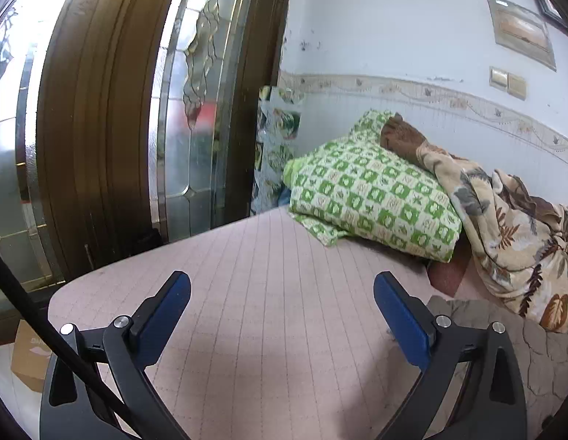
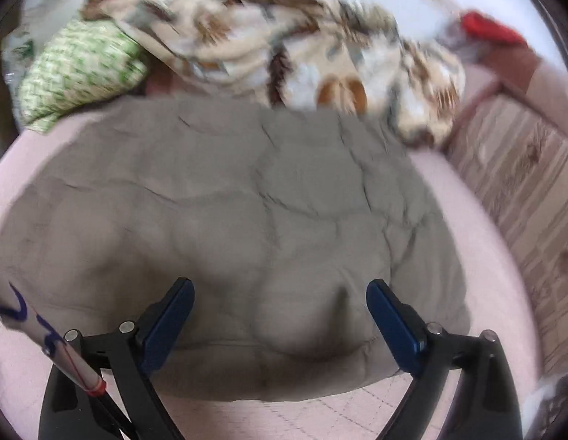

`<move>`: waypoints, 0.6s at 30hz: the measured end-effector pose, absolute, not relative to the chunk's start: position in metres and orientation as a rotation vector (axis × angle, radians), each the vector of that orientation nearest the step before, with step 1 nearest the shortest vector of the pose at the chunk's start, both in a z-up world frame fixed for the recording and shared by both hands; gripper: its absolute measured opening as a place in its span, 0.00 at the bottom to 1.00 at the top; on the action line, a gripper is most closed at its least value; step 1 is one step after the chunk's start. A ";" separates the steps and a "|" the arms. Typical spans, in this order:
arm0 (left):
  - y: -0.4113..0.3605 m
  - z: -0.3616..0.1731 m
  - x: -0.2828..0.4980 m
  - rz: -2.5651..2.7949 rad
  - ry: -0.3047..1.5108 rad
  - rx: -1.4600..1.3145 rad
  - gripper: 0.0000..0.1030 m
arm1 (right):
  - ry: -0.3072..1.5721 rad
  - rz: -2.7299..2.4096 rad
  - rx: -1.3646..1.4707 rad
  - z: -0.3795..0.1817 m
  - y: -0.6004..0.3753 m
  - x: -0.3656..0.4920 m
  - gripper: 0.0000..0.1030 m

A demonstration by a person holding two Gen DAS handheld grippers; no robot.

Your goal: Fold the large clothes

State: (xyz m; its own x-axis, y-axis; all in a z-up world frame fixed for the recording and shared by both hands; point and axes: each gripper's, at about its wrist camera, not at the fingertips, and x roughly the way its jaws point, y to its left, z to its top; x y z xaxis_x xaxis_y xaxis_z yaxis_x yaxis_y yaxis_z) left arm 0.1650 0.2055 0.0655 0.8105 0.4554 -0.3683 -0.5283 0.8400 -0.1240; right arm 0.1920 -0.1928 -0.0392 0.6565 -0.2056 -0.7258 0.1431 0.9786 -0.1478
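Grey quilted padded garment (image 2: 225,220) is lying directly ahead of the empty, spread right gripper (image 2: 280,315) on the pink gridded bed sheet (image 1: 269,293), while the equally spread, empty left gripper (image 1: 282,311) is facing bare sheet toward the left edge.

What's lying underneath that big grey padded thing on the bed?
The grey quilted garment lies flat on a pink grid-patterned bedsheet, which shows all round its edges. Whether anything else sits beneath the garment cannot be seen; the fabric covers it.

The grey garment (image 2: 225,220) is soft, matt quilted cloth on a pink stitched-grid bed cover (image 1: 269,293). The door frame (image 1: 97,110) is varnished wood around glossy textured glass (image 1: 196,128).
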 end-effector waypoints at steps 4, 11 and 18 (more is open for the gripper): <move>0.208 0.057 0.173 0.539 0.414 -0.190 0.97 | 0.761 -0.101 -0.073 -0.015 -0.150 0.193 0.94; 0.217 0.053 0.176 0.547 0.445 -0.179 0.97 | 0.906 -0.019 -0.009 -0.063 -0.081 0.245 0.95; 0.225 0.059 0.172 0.547 0.414 -0.194 0.97 | 0.932 -0.058 -0.032 -0.066 -0.072 0.261 0.96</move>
State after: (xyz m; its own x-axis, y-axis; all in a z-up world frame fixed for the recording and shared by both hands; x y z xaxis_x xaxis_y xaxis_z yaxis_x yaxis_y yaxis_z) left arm 0.1718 0.2254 0.0594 0.7747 0.4629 -0.4308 -0.5400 0.8387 -0.0700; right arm 0.2615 -0.0720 -0.0661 0.5950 -0.0637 -0.8012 0.0361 0.9980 -0.0526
